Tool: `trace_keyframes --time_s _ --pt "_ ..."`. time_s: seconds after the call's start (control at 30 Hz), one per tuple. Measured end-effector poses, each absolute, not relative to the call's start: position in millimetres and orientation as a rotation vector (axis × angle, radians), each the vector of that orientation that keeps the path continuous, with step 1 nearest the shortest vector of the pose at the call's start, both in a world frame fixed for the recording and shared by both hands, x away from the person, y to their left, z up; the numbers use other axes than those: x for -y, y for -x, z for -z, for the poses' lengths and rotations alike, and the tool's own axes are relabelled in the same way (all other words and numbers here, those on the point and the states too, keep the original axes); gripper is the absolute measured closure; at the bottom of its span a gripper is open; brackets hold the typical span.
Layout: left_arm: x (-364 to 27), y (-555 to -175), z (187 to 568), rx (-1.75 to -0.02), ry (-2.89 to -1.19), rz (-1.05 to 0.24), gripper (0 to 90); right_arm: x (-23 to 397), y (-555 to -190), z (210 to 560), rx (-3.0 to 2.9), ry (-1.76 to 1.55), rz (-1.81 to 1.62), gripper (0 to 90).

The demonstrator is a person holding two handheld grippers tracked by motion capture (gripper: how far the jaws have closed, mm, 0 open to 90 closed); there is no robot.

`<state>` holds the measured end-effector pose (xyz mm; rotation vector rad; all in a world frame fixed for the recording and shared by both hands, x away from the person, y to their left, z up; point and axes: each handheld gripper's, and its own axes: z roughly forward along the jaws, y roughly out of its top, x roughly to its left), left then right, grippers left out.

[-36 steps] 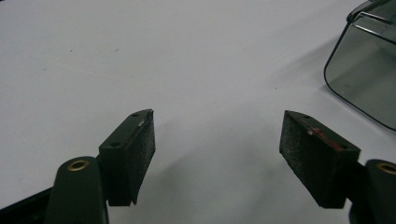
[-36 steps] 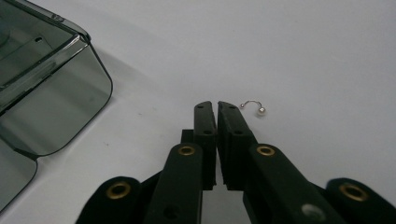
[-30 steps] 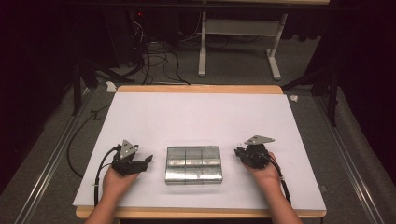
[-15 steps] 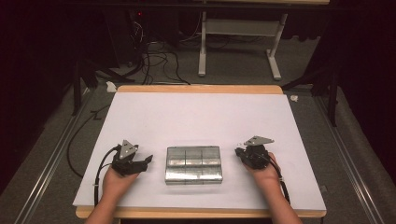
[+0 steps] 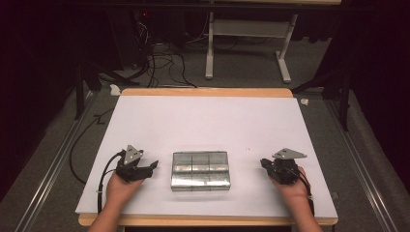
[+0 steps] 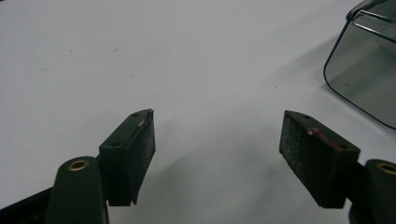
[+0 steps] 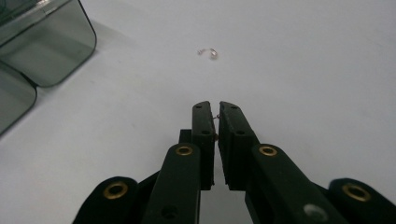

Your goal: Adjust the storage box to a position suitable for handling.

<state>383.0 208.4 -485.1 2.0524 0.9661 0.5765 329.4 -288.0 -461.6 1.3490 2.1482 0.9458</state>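
A clear plastic box (image 5: 200, 170) with several compartments lies on the white table top, between my two grippers. Its corner shows in the left gripper view (image 6: 364, 79) and in the right gripper view (image 7: 51, 42). My left gripper (image 5: 153, 167) rests left of the box, its jaws wide open over bare table (image 6: 218, 116). My right gripper (image 5: 264, 163) sits off to the right of the box. Its jaws have just been closing and stand nearly together (image 7: 217, 106), with a thin wire-like bit pinched between the pads. A tiny metal hook (image 7: 208, 52) lies on the table ahead of it.
The white sheet (image 5: 208, 121) covers a wooden table with broad room behind the box. Past the far edge stand a desk frame (image 5: 246, 43) and loose cables (image 5: 159, 63) on the grey floor. A rail (image 5: 53, 164) runs along the table's left.
My right gripper has moved to the right, away from the box. The left gripper and the box have stayed in place.
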Motion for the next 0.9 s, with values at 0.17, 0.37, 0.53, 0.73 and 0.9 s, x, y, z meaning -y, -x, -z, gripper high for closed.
trace_keyframes --time_s 0.17,0.37,0.53,0.73,0.9 --pt "-208 -383 485 -0.967 -2.051 -0.578 27.2 313 -309 461 -2.105 -1.394 -0.923 85.9" --pt "-208 -383 485 -0.968 -2.054 -0.579 27.3 337 -288 469 -2.074 -1.467 -0.907 85.7" --pt "-208 -383 485 -0.967 -2.058 -0.579 27.2 340 -284 473 -2.064 -1.489 -0.902 77.4" --pt "-208 -383 485 -0.968 -2.053 -0.577 27.3 330 -298 456 -2.021 -1.466 -0.947 69.8" --pt "-208 -383 485 -0.966 -2.056 -0.574 27.2 313 -317 455 -2.023 -1.457 -0.976 67.9"
